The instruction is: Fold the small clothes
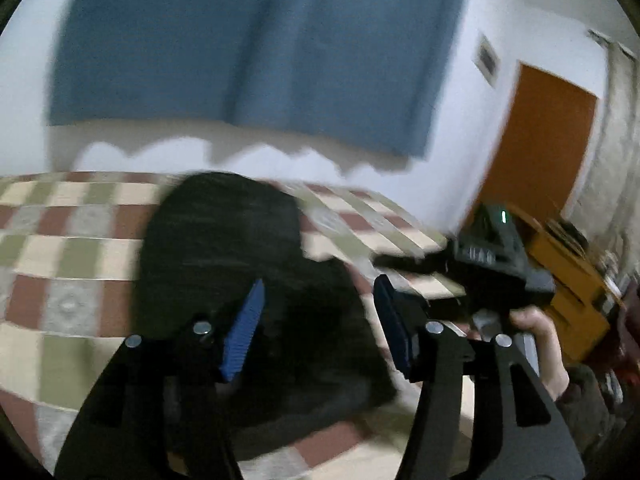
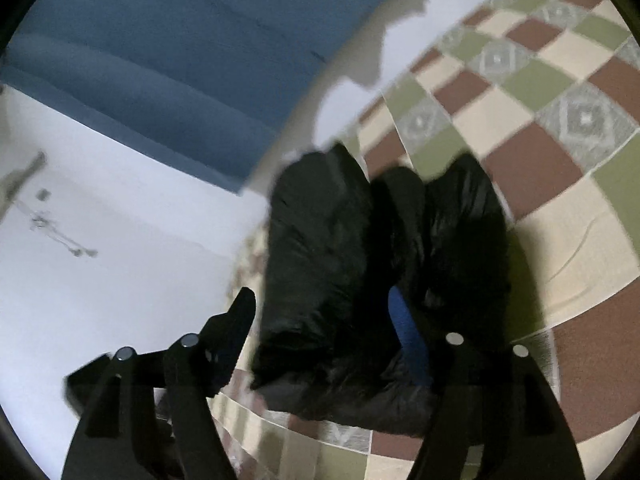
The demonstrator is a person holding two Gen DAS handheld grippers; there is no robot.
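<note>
A black garment (image 1: 224, 248) lies bunched on the checkered bed cover (image 1: 72, 248). My left gripper (image 1: 320, 328) hovers over its near part, jaws open; its blue pads (image 1: 244, 332) stand apart with only cloth showing beyond them. To the right, a hand (image 1: 536, 332) holds the other gripper's black housing (image 1: 492, 264). In the right wrist view the same garment (image 2: 332, 248) stands in tall folds between the fingers of my right gripper (image 2: 324, 308), which is open. Its left finger (image 2: 236, 320) is clear of the cloth. Folds partly hide its blue right pad (image 2: 404, 320).
A blue curtain (image 1: 248, 48) hangs on the white wall (image 1: 464, 128) behind the bed. An orange door (image 1: 540, 140) and orange-yellow furniture (image 1: 572, 280) stand at the right. The checkered cover (image 2: 540, 140) spreads to the right of the garment.
</note>
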